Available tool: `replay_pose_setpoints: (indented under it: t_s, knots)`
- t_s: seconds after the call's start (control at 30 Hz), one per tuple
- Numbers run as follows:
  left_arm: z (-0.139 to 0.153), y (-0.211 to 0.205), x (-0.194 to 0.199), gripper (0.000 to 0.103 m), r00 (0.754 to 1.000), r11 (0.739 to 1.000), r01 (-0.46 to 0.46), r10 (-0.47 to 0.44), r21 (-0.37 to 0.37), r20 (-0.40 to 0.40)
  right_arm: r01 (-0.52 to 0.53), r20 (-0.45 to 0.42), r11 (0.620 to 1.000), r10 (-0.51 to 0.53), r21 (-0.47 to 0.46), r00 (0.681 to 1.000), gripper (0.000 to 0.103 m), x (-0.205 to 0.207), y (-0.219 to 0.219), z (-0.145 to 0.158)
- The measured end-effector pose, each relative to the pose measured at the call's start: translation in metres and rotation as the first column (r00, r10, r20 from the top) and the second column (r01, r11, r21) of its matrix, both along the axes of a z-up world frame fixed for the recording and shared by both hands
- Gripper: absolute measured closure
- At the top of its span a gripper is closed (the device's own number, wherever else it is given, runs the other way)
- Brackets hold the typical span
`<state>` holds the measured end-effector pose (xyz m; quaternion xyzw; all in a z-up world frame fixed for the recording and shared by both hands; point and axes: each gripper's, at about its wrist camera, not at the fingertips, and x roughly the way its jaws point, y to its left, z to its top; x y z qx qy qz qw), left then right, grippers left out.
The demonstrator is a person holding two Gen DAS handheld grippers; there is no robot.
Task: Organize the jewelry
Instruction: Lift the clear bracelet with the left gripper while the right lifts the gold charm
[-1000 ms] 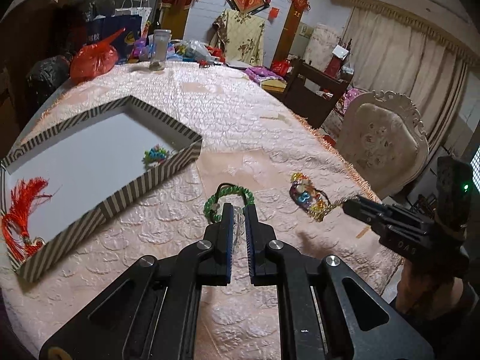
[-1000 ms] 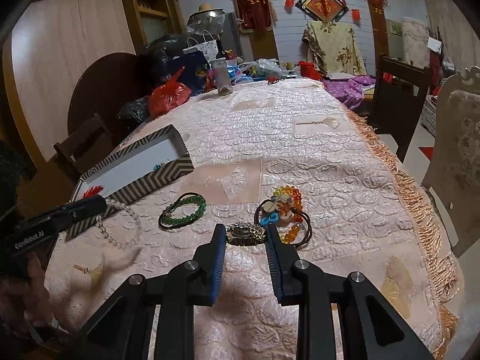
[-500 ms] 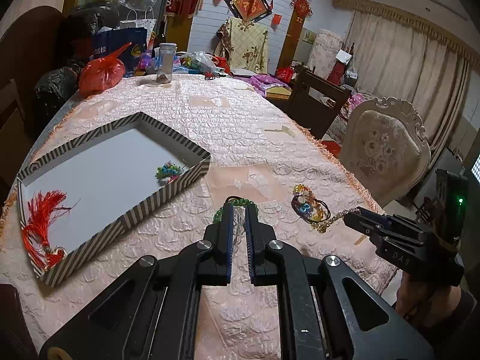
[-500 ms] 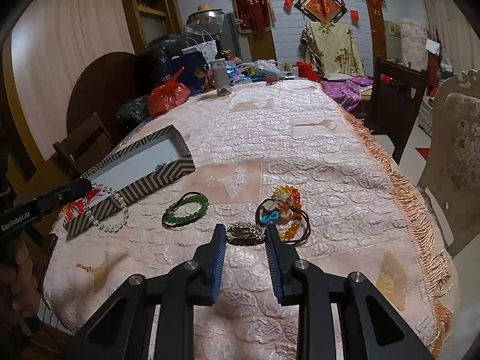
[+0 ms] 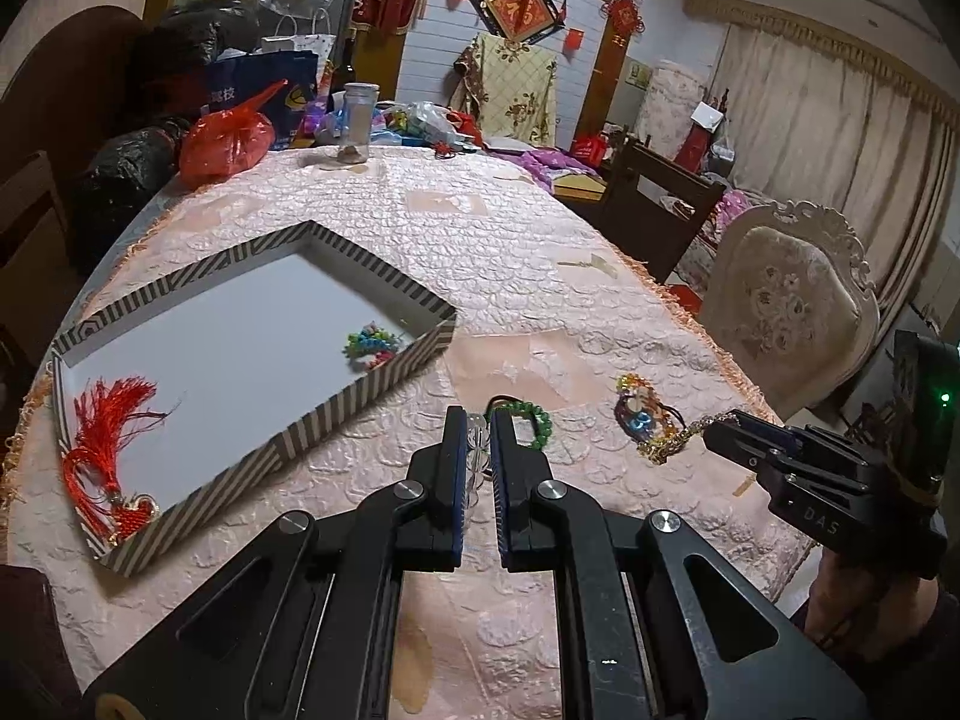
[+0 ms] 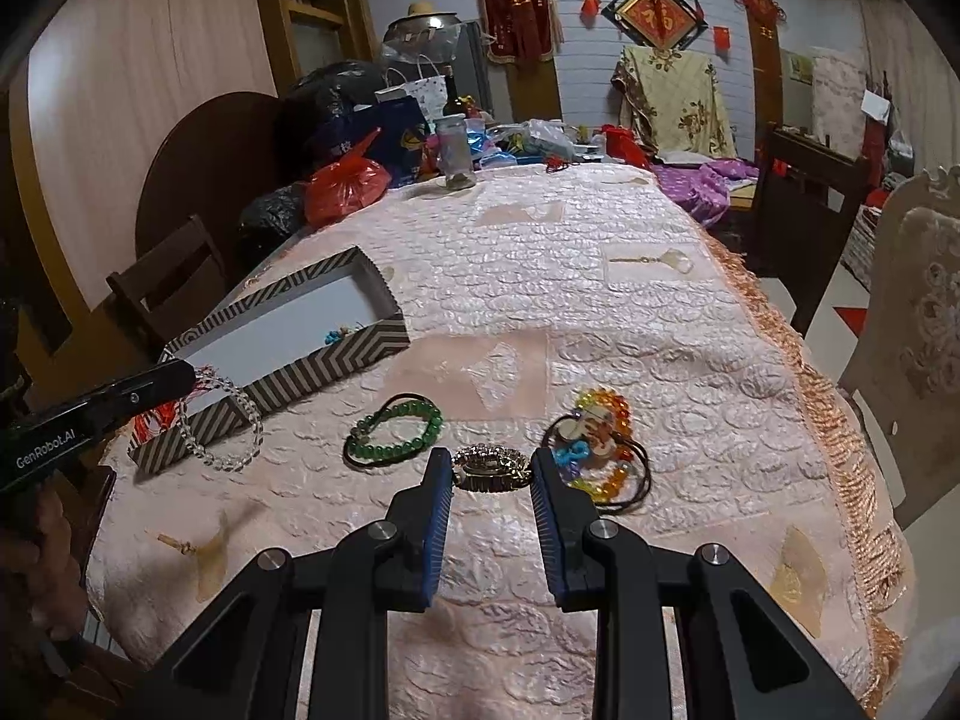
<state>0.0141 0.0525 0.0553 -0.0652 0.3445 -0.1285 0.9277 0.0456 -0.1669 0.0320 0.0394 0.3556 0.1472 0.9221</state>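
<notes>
1. We held the left tongs [image 5: 478,441] clamped on a clear bead bracelet [image 6: 225,420], which hung in a loop from their tips above the near corner of the striped box [image 6: 312,357].
2. We held the right tongs [image 6: 487,474] clamped on a gold metal bracelet [image 6: 491,468], raised just above the pink cloth of the bench [image 6: 600,300]; in the left wrist view it dangled from the tips [image 5: 672,441].
3. We saw a green bead bracelet [image 6: 396,429] lying on the cloth between the box and the right tongs, apart from both.
4. We saw a cluster of orange, yellow and blue beads with dark cords [image 6: 600,450] lying just right of the gold bracelet.
5. We saw the striped box [image 5: 360,384] open on the bench, with a red tassel [image 5: 108,450] in its near corner and a small multicoloured bead piece [image 5: 369,345] by its right wall.
6. We saw bags and a jar crowded at the far end of the bench.
</notes>
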Motion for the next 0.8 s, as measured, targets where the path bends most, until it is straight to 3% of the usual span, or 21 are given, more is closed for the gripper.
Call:
replay_pose_setpoints:
  t_s: [0.5,0.8]
  knots:
    - [0.002,0.021,0.003,0.097,0.999,0.999,-0.039,0.039,-0.006,0.003,-0.05,-0.004,0.998,0.049,-0.033,0.999,0.078,0.014,0.03,0.006]
    - [0.015,0.058,0.013,0.097,0.994,0.995,-0.102,0.103,-0.021,0.027,-0.093,0.007,0.995,0.094,-0.043,0.996,0.078,0.034,0.058,0.019]
